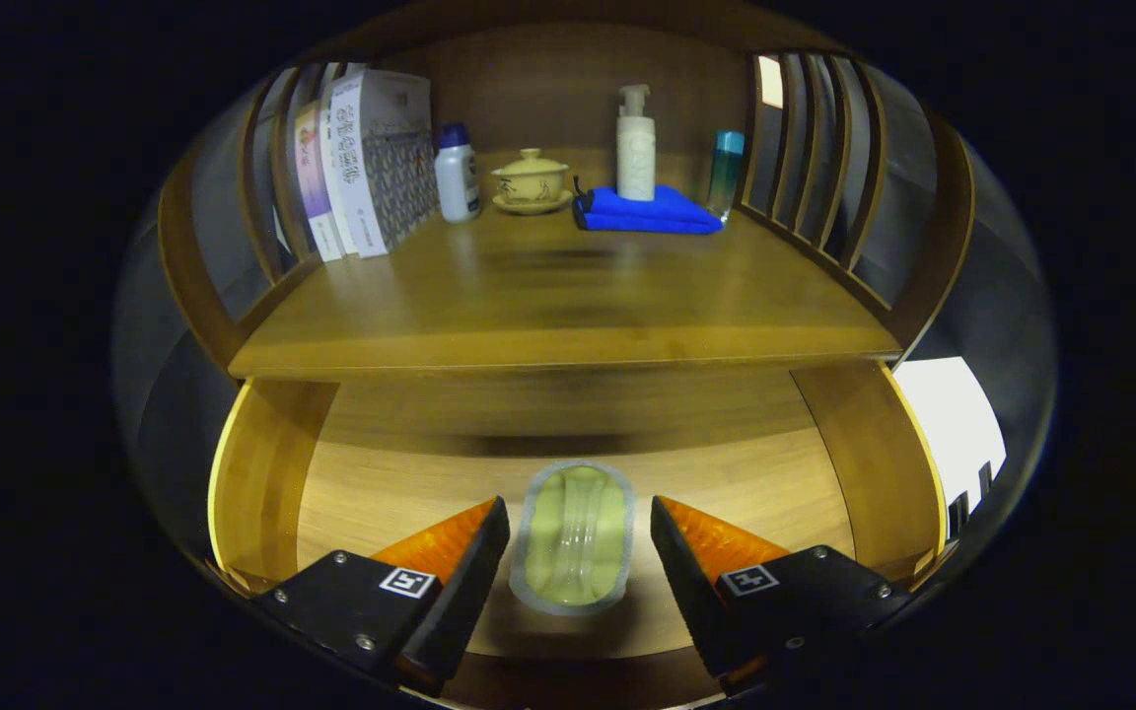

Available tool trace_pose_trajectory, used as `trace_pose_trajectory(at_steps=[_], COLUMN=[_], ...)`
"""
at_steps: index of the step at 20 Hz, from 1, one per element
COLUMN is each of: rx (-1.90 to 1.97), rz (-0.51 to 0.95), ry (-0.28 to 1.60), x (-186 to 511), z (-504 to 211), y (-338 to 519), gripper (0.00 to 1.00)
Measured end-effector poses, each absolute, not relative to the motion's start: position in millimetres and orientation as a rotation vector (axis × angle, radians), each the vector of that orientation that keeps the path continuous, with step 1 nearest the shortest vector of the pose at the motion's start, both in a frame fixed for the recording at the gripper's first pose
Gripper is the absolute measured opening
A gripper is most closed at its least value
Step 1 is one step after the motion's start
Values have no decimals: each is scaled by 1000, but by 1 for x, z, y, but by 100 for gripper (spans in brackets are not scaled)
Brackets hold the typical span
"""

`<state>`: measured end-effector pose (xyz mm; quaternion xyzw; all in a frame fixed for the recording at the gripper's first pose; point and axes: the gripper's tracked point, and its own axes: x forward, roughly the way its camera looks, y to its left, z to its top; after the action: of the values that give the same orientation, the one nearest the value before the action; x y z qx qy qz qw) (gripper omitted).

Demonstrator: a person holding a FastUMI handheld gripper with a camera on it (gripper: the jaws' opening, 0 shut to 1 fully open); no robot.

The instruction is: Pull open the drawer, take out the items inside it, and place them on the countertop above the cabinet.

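Observation:
The wooden drawer [262, 473] stands pulled open below the countertop [568, 296]. On its floor lies a flat pale-green packet with a grey sealed border [574, 537], lengthwise between my fingers. My gripper [578, 528] is open, one finger on each side of the packet, with a small gap on both sides. I cannot tell whether the fingertips touch the drawer floor.
At the back of the countertop stand several books [361, 163], a white bottle with a blue cap [456, 176], a lidded yellow tea bowl [530, 181], a white pump bottle [635, 148] on a folded blue cloth [649, 212], and a teal bottle [725, 170]. Slatted wooden sides flank the countertop.

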<state>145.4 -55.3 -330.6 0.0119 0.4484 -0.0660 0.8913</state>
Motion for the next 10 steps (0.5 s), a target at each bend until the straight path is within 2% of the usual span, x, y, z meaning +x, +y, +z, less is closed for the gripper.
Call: trace_pose_trajectory(at_steps=[3,7,10], rx=[75,116,117], rz=[-162,-188,-158], ry=[959,963,974], x=[144,133,131], z=[-343,-347,-356], y=[-58,-70,-61], gripper=[80,61,37])
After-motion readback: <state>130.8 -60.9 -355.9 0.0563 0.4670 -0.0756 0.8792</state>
